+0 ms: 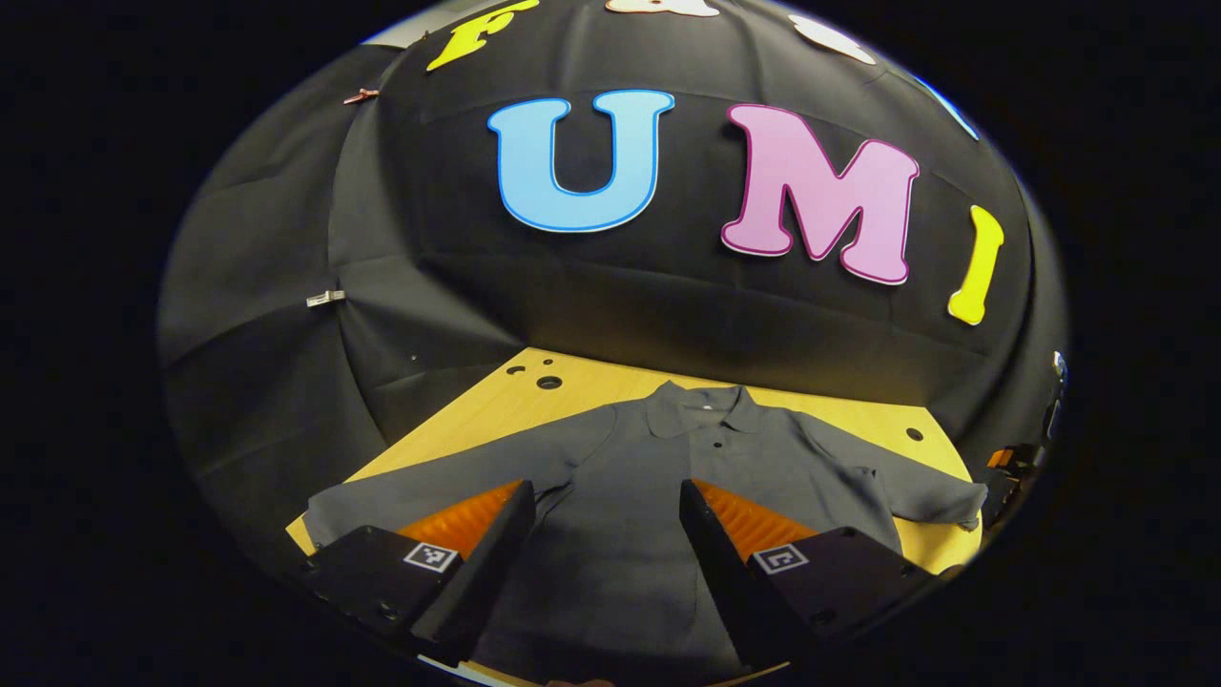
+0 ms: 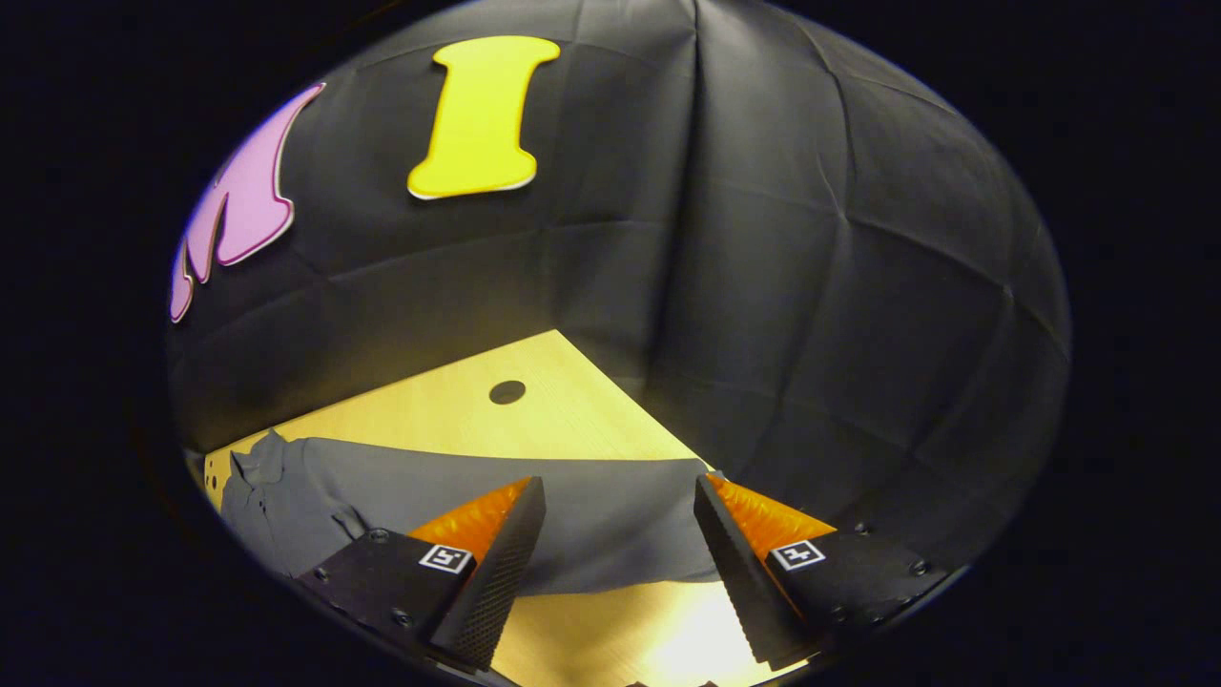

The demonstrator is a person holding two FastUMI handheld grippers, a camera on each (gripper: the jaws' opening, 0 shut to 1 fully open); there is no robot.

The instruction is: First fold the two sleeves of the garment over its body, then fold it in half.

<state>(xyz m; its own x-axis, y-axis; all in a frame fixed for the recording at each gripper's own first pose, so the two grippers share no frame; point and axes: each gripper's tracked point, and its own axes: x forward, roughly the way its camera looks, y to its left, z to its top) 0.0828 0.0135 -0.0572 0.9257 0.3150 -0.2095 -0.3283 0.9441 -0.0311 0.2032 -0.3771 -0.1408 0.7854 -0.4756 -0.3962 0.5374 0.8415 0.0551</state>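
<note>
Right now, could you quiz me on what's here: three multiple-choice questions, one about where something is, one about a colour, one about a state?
1. Where does the shirt lie?
A. Flat on the wooden table
B. Hung on the booth wall
C. Bundled on the floor

2. What colour is the shirt?
A. Red
B. Dark grey
C. White

3. How are the sleeves?
A. Both folded over the body
B. One folded
C. Both spread out to the sides

Answers:
1 A: in the left gripper view it is spread on the tabletop, collar away from the camera.
2 B: the cloth is plain dark grey against the pale wood.
3 C: the left sleeve and the right sleeve stretch outward; the right hand-held gripper hangs open by the right one.
</note>
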